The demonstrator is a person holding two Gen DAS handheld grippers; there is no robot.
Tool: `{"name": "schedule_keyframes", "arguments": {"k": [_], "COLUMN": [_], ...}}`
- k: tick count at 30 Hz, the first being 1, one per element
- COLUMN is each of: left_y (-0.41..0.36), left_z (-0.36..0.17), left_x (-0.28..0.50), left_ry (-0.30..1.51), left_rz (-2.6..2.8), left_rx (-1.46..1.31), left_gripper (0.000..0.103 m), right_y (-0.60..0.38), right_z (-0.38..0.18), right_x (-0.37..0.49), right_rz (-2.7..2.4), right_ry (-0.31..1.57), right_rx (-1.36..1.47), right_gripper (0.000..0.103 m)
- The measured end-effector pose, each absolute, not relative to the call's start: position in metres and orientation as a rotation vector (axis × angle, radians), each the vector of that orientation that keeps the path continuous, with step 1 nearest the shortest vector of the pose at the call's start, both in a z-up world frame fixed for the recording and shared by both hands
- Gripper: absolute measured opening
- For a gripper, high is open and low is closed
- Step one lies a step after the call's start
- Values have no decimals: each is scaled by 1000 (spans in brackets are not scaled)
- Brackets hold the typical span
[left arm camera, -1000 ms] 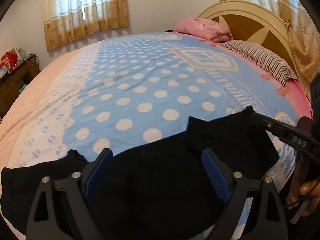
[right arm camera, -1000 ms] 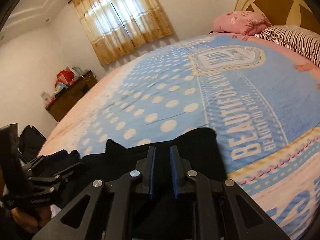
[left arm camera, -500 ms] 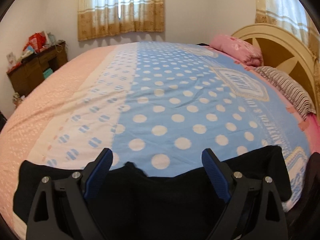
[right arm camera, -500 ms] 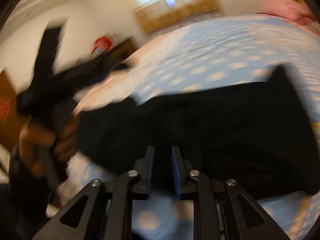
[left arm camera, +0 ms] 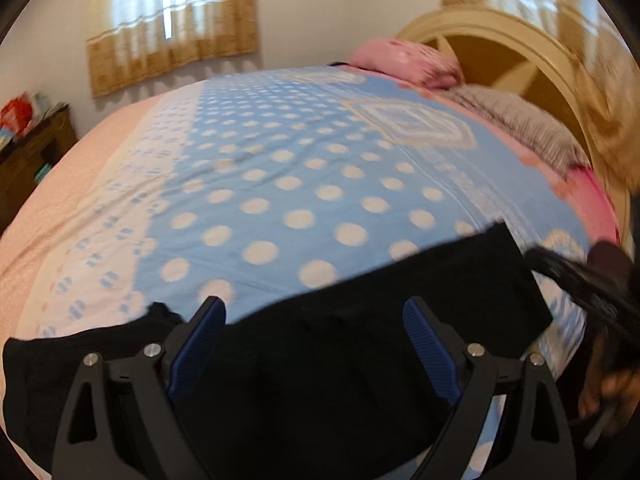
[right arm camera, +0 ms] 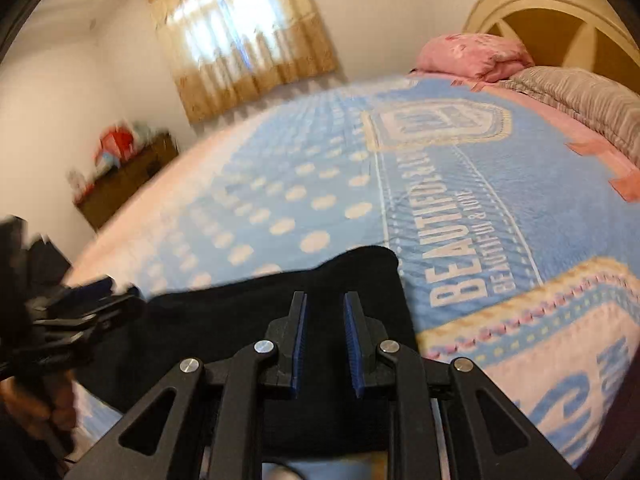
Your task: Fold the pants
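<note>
Black pants spread flat across near edge of bed, legs leftward.

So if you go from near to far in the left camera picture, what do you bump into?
Left hand-held gripper → black pants → blue polka-dot bedspread → pink pillow → beige curtained window.

My pants are plain black. My left gripper and right gripper are black with blue ribbed pads. The bedspread is light blue with white dots, pink at one side, and has cream letters. One pillow is pink, another pillow is grey striped. The curtains are beige. The headboard is cream and brown.
</note>
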State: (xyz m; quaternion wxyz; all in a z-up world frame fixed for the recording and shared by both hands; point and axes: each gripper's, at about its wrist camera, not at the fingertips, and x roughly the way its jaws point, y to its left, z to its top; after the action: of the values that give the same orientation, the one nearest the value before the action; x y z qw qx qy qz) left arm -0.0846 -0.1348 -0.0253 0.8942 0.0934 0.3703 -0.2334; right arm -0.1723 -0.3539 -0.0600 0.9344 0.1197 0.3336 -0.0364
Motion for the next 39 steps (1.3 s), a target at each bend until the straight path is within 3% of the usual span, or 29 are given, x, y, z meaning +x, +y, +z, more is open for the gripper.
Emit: {"name": "schedule_keyframes", "arguments": {"k": [3, 10, 14, 21, 27, 28, 29, 31, 39], "left_y": [-148, -149, -116, -39, 42, 63, 75, 101, 162], "left_z": [-35, -69, -54, -49, -38, -36, -35, -35, -53], "left_x": [-93, -80, -69, -53, -51, -54, -56, -58, -61], "left_ry": [809, 861, 812, 821, 801, 783, 774, 758, 768], "left_rz": [-538, -416, -351, -222, -154, -120, -96, -37, 148], "left_rx": [196, 318, 271, 162, 28, -3, -19, -57, -140], "left_gripper": [93, 93, 92, 92, 92, 93, 93, 93, 93], "right_y": [-372, -373, -314, -231, -227, -224, -221, -215, -200], "right_z": [-83, -54, -52, -94, -58, -53, -50, -47, -53], "right_x": [-149, -174, -195, -172, -178, -180, -183, -188, -181], "right_rz": [-151, -106, 76, 164, 198, 202, 209, 223, 246], "right_ry": [743, 607, 627, 765, 634, 617, 597, 569, 612], "right_rx": [311, 378, 273, 178, 217, 218, 225, 239, 245], "right_gripper": [20, 20, 20, 20, 21, 29, 46, 60, 61]}}
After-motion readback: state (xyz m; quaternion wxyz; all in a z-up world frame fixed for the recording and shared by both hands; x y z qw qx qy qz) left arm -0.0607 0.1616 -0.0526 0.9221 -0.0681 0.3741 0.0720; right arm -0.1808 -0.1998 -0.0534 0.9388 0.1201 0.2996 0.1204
